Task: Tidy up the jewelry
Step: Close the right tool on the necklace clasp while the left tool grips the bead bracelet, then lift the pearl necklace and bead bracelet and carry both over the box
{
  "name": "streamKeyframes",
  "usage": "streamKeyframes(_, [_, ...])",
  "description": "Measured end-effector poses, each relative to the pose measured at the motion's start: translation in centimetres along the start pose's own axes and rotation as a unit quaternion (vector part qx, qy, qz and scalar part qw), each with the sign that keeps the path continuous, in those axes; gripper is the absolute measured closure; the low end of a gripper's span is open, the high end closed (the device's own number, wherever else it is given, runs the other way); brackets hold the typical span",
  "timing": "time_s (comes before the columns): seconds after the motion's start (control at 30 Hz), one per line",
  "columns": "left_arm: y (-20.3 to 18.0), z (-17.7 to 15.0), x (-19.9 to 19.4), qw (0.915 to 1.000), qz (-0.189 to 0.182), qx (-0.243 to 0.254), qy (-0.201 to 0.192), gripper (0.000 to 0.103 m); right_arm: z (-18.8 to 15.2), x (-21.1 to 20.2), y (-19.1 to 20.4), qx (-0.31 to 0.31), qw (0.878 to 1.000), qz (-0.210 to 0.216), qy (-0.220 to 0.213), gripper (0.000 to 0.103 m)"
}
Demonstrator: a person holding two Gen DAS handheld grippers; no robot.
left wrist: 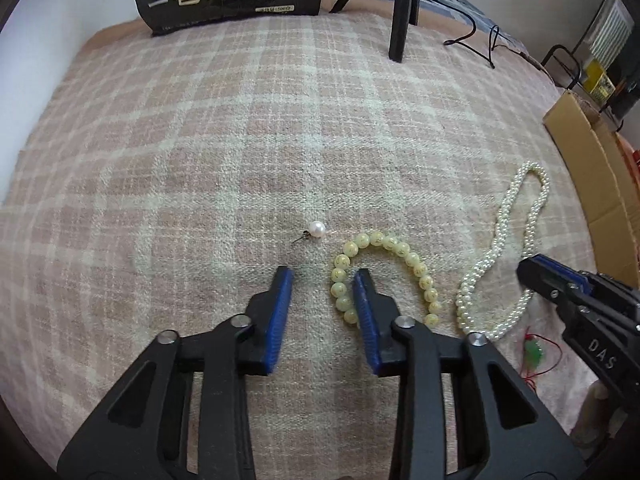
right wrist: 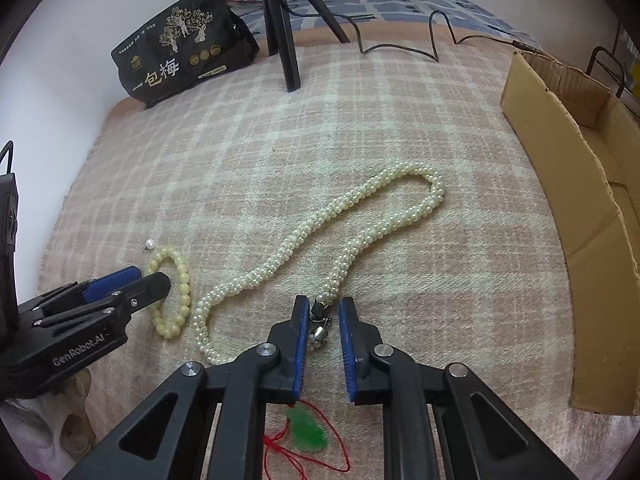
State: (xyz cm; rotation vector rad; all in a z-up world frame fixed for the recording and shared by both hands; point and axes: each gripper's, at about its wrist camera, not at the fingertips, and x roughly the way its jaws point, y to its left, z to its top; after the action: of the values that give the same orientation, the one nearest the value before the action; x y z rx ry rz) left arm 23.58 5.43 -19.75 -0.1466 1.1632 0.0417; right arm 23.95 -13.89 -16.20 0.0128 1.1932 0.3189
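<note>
Pearl necklace (right wrist: pixel 320 236) clasp lies between the right gripper (right wrist: pixel 324 320) jaws, narrowly parted, ungripped; bead bracelet (left wrist: pixel 384 276) straddles the left gripper (left wrist: pixel 324 280), part-open, empty.

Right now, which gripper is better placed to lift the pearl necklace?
Right. The right gripper straddles the necklace's clasp; the left gripper sits at the bracelet.

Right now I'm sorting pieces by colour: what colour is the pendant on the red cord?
Bright green carved pendant, clearest in the right wrist view.
</note>
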Motion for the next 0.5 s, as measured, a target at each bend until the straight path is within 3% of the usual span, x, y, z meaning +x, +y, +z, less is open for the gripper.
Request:
streamKeyframes(0.03, [0.0,0.0,0.0,1.0,0.003,0.002,-0.002,0.087,0.0,0.0,0.0,-0.003,1.0,-0.002,-0.001,0.093])
streamKeyframes(0.13, [0.7,0.0,0.0,1.0,0.003,-0.005,-0.005,0.095,-0.1,-0.1,0.0,-0.007,1.0,-0.008,-0.002,0.094])
streamKeyframes(0.37, [0.6,-0.1,-0.4,0.9999,0.006,-0.003,-0.013,0.097,-0.1,0.1,0.3,-0.013,1.0,-0.012,-0.001,0.089])
streamKeyframes(0.43, [0.8,-0.1,-0.9,0.9998,0.0,-0.009,-0.016,0.097,-0.1,-0.1,0.2,-0.013,1.0,-0.01,-0.002,0.096])
streamKeyframes(0.5, [1.1,-0.2,-1.6,0.9997,-0.004,-0.011,-0.021,0.097,-0.1,-0.7,-0.1,-0.008,1.0,-0.005,-0.009,0.096])
